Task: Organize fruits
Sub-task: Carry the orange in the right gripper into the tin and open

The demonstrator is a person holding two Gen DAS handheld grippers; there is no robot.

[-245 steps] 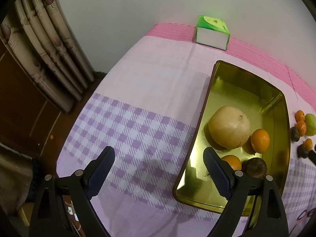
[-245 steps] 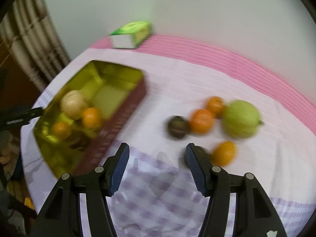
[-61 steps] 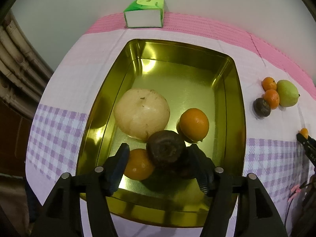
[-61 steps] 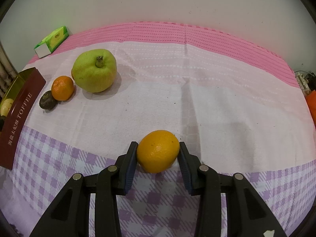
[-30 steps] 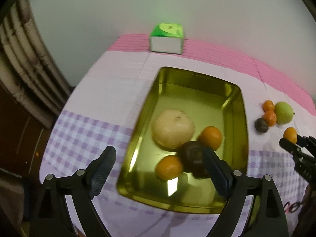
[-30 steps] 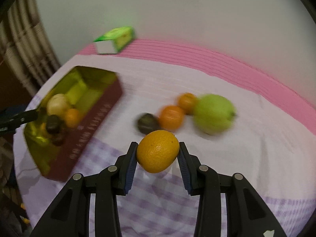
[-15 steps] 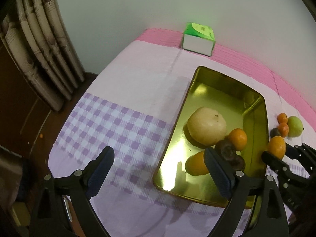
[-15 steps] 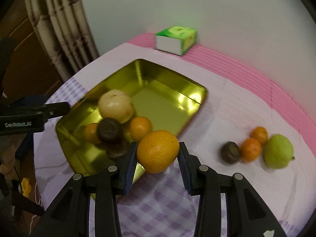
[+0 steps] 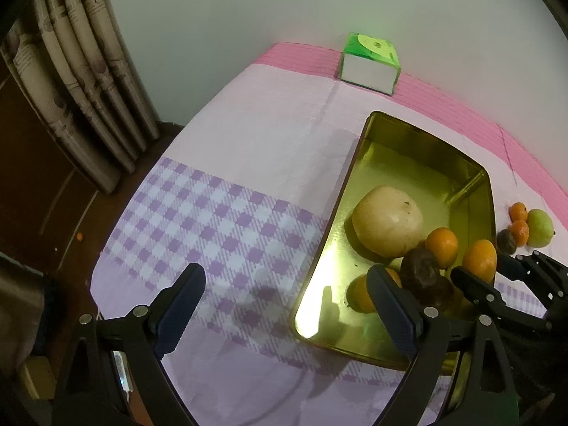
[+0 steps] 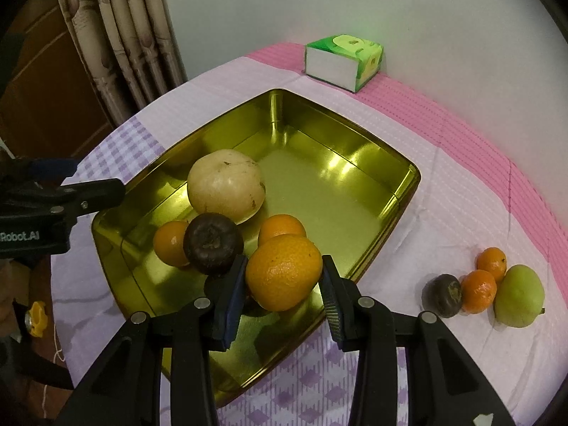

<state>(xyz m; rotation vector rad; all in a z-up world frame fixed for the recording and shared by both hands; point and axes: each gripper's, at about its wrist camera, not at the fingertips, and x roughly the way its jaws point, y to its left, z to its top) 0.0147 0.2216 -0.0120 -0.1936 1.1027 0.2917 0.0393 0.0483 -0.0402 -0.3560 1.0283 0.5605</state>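
We have the right gripper (image 10: 284,284) closed on an orange (image 10: 283,271), its pads pressing the fruit's two sides, and it hangs over the near part of the gold tin (image 10: 387,174), just inside the rim nearest us. The relation that matters for the drop is what lies straight below the orange: in the right wrist view it sits above another orange (image 10: 280,225) and just beside a dark round fruit (image 10: 213,243), with a pale round fruit (image 10: 226,184) and a third orange (image 10: 170,241) crowded into the same near end. The far half of the tin, toward the green tissue box (image 10: 342,60), is bare metal, so we judge the open space lies ahead of the gripper, along the tin's long axis, rather than directly beneath it. A release here would likely land the orange on the pile and let it roll; carrying it a little farther in looks safer. Our left gripper (image 9: 284,305) stands wide apart and holds nothing, hovering over the checked tablecloth (image 9: 220,234) beside the tin's left wall. On the cloth to the right, well apart from the tin, a green fruit (image 10: 518,296), two small oranges (image 10: 479,291) and another dark fruit (image 10: 443,294) are left to collect, nearer the right hand.
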